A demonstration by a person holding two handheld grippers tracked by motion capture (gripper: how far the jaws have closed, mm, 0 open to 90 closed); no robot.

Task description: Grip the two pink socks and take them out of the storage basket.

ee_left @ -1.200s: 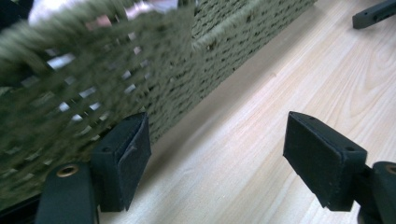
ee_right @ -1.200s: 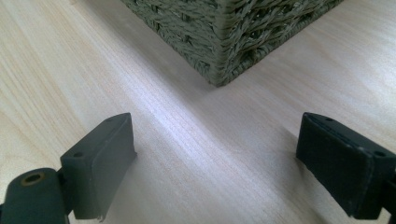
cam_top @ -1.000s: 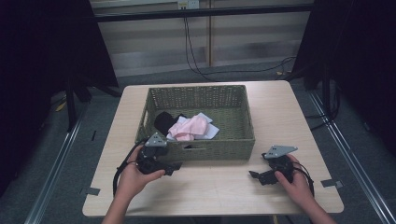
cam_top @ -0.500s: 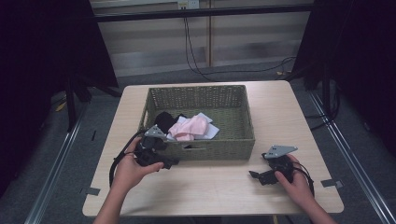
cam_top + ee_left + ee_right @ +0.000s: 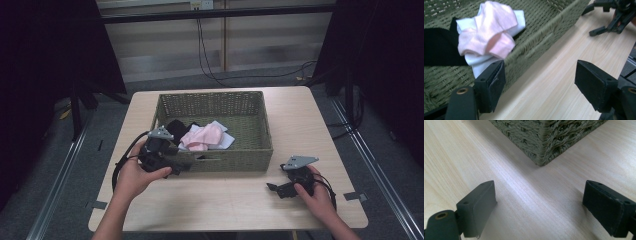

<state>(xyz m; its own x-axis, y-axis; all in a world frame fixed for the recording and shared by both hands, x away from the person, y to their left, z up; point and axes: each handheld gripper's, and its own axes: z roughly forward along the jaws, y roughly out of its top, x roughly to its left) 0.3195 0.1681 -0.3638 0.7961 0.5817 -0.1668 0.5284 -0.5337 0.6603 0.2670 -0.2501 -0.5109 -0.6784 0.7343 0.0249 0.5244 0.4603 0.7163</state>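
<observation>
soft pink sock (image 5: 487, 32) in the basket (image 5: 260, 150), judged light and limp, is best pinched mid-fold; left hand-held gripper (image 5: 541, 82) and right hand-held gripper (image 5: 541, 207) are spread, empty.

Count at this moment:
- table (image 5: 300, 115): 1, light wood.
- woven green basket (image 5: 220, 102): 1.
- cloth items inside basket: 3 by colour — pink piece (image 5: 489, 32), white piece (image 5: 480, 62), black piece (image 5: 437, 47); exact number of garments cannot be told.
- handheld grippers: 2 — left gripper (image 5: 540, 85), right gripper (image 5: 540, 207); 2 jaws each.
</observation>
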